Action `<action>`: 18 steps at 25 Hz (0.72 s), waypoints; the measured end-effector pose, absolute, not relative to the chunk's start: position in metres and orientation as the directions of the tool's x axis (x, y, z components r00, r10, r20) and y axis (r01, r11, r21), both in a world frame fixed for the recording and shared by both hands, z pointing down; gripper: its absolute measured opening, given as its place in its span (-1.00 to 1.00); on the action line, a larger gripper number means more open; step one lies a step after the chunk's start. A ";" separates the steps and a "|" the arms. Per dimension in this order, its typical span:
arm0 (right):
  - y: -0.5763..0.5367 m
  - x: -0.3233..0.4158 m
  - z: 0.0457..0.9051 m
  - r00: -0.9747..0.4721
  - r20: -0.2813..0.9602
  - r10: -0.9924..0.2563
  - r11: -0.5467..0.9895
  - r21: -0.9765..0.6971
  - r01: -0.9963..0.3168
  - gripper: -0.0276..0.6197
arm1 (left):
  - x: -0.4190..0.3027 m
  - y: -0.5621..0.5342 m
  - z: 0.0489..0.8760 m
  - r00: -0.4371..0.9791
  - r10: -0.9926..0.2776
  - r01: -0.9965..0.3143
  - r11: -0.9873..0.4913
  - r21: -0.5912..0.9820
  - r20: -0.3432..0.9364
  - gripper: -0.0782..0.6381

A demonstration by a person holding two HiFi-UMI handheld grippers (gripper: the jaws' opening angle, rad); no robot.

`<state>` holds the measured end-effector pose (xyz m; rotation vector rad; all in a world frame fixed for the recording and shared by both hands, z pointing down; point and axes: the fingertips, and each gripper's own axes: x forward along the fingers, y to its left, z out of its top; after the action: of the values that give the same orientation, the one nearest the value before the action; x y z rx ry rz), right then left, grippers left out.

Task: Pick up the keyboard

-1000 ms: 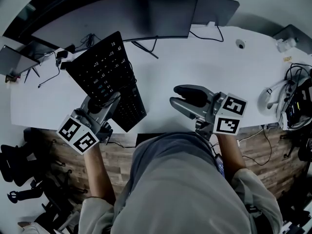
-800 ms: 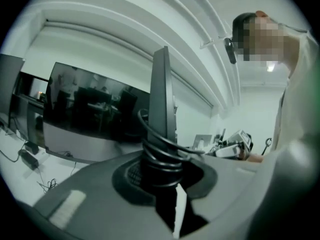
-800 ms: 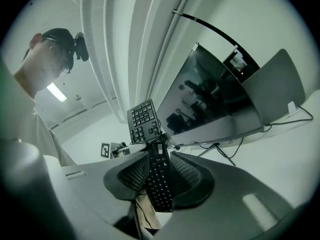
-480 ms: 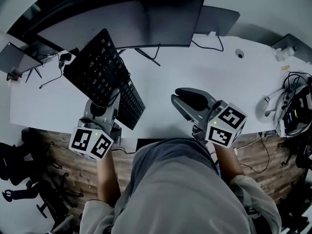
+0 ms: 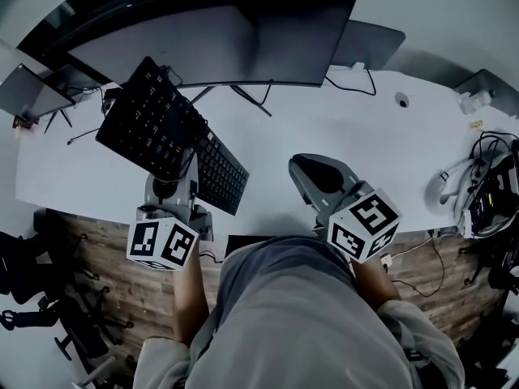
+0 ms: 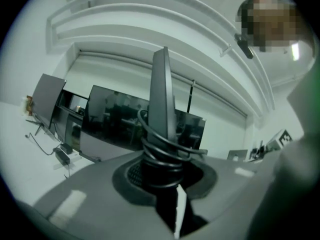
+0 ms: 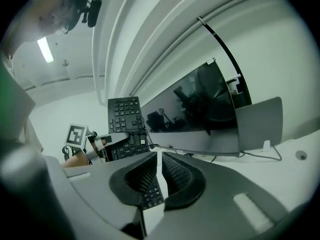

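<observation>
The black keyboard (image 5: 158,120) hangs tilted above the white desk (image 5: 324,128), its left end raised toward me. My left gripper (image 5: 186,164) is shut on its near long edge. In the left gripper view the keyboard (image 6: 162,91) stands edge-on between the jaws, a dark coiled cable (image 6: 160,156) wrapped round it at the pads. My right gripper (image 5: 308,168) hovers over the desk to the right, apart from the keyboard. Its jaws have just been closing and now stand together with only a thin slit and nothing between them. In the right gripper view (image 7: 159,171) the keyboard (image 7: 125,116) shows far off.
A wide dark monitor (image 5: 219,43) stands behind the keyboard, its stand (image 5: 369,31) at the back. A laptop (image 5: 24,91) sits at the far left. Cables and devices (image 5: 486,177) crowd the desk's right end. A small round object (image 5: 402,99) lies at the back right.
The keyboard has tipped up further and swung left in the left gripper. The right gripper's jaws have come together and its marker cube has rolled.
</observation>
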<state>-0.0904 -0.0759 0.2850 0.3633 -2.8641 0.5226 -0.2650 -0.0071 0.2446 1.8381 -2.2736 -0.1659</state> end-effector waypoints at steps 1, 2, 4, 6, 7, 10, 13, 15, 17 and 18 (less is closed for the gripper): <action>-0.077 -0.091 0.286 -0.941 0.255 -0.221 0.913 -0.286 -0.292 -0.82 | -0.267 -0.007 0.244 -0.216 -0.972 -0.953 0.231 0.198 0.097 -0.78; -0.079 -0.093 0.288 -0.935 0.265 -0.237 0.917 -0.257 -0.306 -0.82 | -0.269 -0.006 0.244 -0.231 -0.968 -0.954 0.245 0.175 0.099 -0.78; -0.080 -0.095 0.292 -0.923 0.281 -0.262 0.921 -0.214 -0.326 -0.84 | -0.273 -0.003 0.243 -0.258 -0.961 -0.954 0.270 0.130 0.102 -0.78; -0.080 -0.093 0.294 -0.916 0.290 -0.277 0.919 -0.196 -0.341 -0.85 | -0.274 0.002 0.243 -0.282 -0.954 -0.952 0.291 0.097 0.101 -0.78; -0.080 -0.091 0.295 -0.912 0.293 -0.286 0.917 -0.192 -0.349 -0.86 | -0.274 0.005 0.244 -0.292 -0.951 -0.950 0.301 0.088 0.102 -0.78; -0.083 -0.085 0.298 -0.895 0.301 -0.329 0.906 -0.167 -0.389 -0.87 | -0.275 0.016 0.248 -0.312 -0.944 -0.944 0.321 0.076 0.108 -0.78; -0.091 -0.080 0.300 -0.878 0.302 -0.371 0.892 -0.147 -0.427 -0.88 | -0.277 0.023 0.252 -0.320 -0.940 -0.941 0.330 0.080 0.117 -0.78; -0.097 -0.074 0.301 -0.870 0.305 -0.387 0.886 -0.141 -0.443 -0.89 | -0.274 0.026 0.253 -0.324 -0.938 -0.938 0.336 0.084 0.127 -0.78; -0.101 -0.067 0.302 -0.864 0.309 -0.397 0.882 -0.132 -0.452 -0.90 | -0.272 0.028 0.252 -0.330 -0.935 -0.936 0.341 0.081 0.127 -0.78; -0.101 -0.065 0.301 -0.862 0.312 -0.401 0.881 -0.127 -0.456 -0.90 | -0.272 0.030 0.250 -0.334 -0.934 -0.935 0.345 0.078 0.125 -0.78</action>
<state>-0.0649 -0.1011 0.3013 0.6447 -2.7735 0.2847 -0.2720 0.0302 0.2502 1.7184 -2.4511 0.0117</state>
